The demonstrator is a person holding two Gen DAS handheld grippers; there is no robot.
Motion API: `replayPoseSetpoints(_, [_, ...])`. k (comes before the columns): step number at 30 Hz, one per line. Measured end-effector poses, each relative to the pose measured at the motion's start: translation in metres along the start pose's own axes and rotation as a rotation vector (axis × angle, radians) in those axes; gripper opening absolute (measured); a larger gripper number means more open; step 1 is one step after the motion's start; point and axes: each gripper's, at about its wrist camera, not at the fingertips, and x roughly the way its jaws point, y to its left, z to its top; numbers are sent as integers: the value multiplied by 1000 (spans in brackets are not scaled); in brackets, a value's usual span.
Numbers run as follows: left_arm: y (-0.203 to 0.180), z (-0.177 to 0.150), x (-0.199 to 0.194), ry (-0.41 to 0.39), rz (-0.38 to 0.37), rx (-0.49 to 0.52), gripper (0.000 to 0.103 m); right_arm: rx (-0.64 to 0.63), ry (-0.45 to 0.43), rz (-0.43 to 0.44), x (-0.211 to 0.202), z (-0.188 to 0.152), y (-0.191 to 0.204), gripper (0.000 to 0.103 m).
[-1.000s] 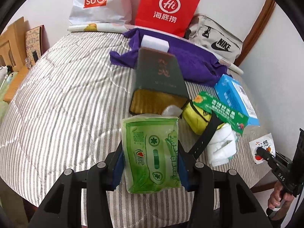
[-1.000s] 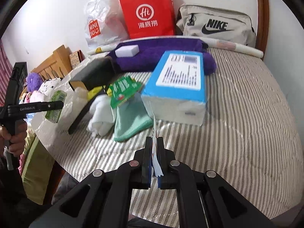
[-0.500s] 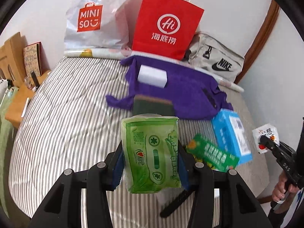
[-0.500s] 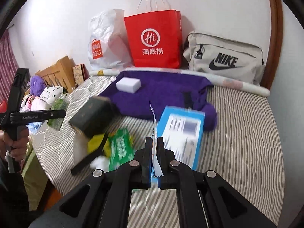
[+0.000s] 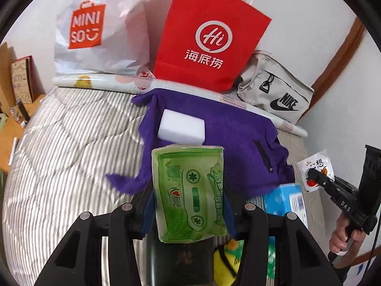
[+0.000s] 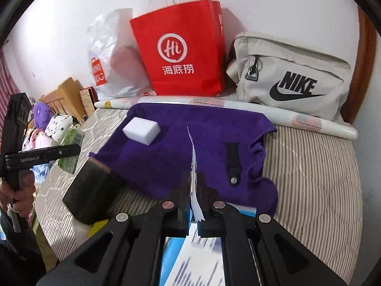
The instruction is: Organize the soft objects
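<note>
My left gripper (image 5: 188,205) is shut on a green tissue pack (image 5: 190,190), held upright above the near edge of a purple towel (image 5: 238,143). A white sponge block (image 5: 182,131) lies on that towel just beyond the pack. My right gripper (image 6: 194,186) is shut on a thin white sachet (image 6: 193,157), seen edge-on over the towel (image 6: 171,152). The left wrist view shows that sachet's printed face (image 5: 315,166) at the right, in the other gripper. In the right wrist view the green pack (image 6: 71,150) appears at the left.
A red paper bag (image 5: 209,38), a white Miniso bag (image 5: 95,31) and a grey Nike bag (image 6: 293,78) stand against the wall. A blue tissue box (image 5: 285,200), a dark box (image 6: 92,190) and a yellow item (image 5: 223,262) lie near me on the striped bed (image 5: 59,155).
Both grippers have moved forward over the bed toward the bags and risen a little. The pile of items has slid under and behind them. Both grips are unchanged.
</note>
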Motion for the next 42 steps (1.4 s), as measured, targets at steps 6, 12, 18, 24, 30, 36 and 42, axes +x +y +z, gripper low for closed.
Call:
replayPoseSetpoints(6, [-3, 28, 36, 33, 23, 12, 46, 29, 78, 7, 44, 19, -18, 4])
replayPoseSetpoints(12, [-1, 41, 78, 99, 10, -1, 46, 41, 169, 3, 83, 24, -28, 4])
replayPoseSetpoints(18, [2, 40, 102, 149, 20, 4, 46, 37, 232, 3, 106, 22, -33, 5])
replayPoseSetpoints(24, [1, 40, 118, 181, 36, 20, 48, 44, 272, 5, 123, 24, -37, 7])
replayPoseSetpoints(30, [2, 38, 120, 189, 29, 30, 49, 29, 298, 6, 131, 24, -34, 7])
replayPoseSetpoints(36, [1, 36, 121, 215, 17, 47, 58, 24, 285, -13, 127, 26, -38, 29])
replayPoseSetpoints(42, [-9, 33, 110, 189, 58, 89, 66, 5, 209, -37, 106, 29, -41, 59])
